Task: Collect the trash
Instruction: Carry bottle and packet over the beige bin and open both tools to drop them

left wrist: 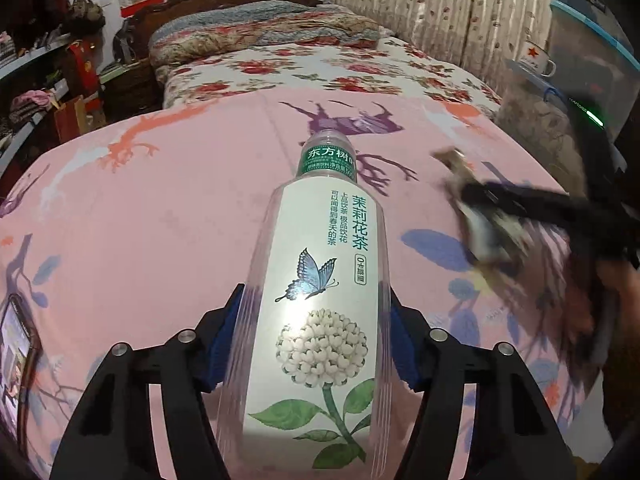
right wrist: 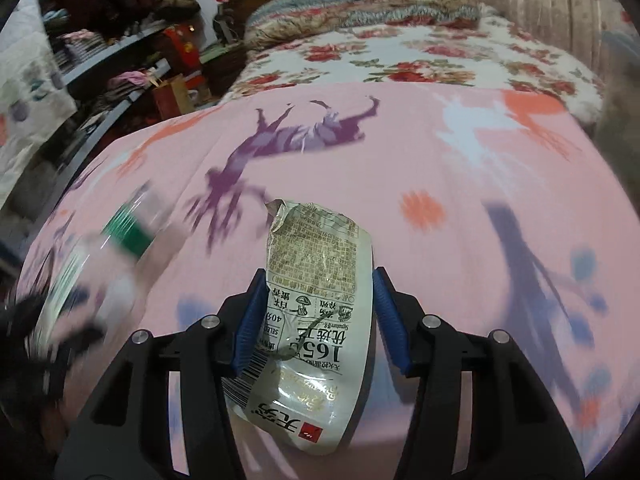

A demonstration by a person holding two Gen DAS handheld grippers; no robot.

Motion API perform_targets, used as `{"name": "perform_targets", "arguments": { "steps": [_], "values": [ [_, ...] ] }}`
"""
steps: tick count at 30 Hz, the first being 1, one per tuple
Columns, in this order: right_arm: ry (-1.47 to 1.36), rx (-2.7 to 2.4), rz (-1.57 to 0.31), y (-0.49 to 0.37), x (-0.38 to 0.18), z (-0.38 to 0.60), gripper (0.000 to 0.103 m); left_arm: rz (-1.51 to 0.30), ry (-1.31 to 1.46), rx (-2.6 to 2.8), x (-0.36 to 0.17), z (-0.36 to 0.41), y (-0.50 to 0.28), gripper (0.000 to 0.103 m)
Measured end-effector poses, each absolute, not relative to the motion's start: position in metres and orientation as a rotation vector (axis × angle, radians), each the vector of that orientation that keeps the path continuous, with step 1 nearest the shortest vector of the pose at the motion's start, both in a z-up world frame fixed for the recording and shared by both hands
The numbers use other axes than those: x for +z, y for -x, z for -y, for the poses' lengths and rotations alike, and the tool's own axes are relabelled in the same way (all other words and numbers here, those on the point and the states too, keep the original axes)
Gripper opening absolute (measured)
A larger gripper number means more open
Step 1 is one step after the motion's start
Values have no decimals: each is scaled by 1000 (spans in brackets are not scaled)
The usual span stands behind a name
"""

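Clear plastic tea bottle (left wrist: 320, 300) pinched between left gripper (left wrist: 316, 338) jaws, neck pointing forward over pink bedsheet (left wrist: 160, 220). Crumpled snack wrapper (right wrist: 310, 312) held between right gripper (right wrist: 320, 320) jaws. Readable only in right view: wrapper print, barcode; blurred in left view.

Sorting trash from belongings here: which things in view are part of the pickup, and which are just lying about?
Part of the job:
- empty tea bottle, clamped in the left gripper
- crumpled snack wrapper, clamped in the right gripper

Just lying about:
- pink bedsheet
- floral quilt
- phone at the bed's left edge
- enamel mug
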State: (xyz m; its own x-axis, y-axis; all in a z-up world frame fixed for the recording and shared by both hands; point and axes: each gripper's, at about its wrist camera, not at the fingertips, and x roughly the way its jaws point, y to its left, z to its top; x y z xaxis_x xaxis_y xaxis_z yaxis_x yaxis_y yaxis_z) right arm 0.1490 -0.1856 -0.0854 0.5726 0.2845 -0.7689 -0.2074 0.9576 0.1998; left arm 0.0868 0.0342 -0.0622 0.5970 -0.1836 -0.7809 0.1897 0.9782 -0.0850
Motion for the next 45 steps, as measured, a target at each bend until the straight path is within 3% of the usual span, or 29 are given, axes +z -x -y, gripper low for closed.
{"name": "perform_targets", "arguments": {
  "steps": [14, 28, 36, 38, 39, 40, 45],
  "values": [
    [-316, 85, -814, -28, -90, 301, 54, -961, -9, -556, -49, 77, -75, 60],
    [-474, -194, -673, -28, -72, 491, 55, -970, -127, -921, -17, 300, -140, 59],
    [-518, -346, -662, -70, -74, 604, 56, -1085, -75, -1032, -27, 443, -211, 61],
    [-508, -360, -672, -87, -75, 622, 61, -1130, -62, -1029, -35, 472, -231, 66],
    [-492, -368, -680, -99, -77, 629, 68, -1152, -74, -996, -42, 489, -243, 83],
    [-473, -381, -691, -107, -80, 633, 86, -1151, -78, -965, -44, 494, -248, 87],
    [-481, -409, -643, -96, -80, 630, 85, -1105, -58, -951, -38, 473, -248, 87]
  ]
}}
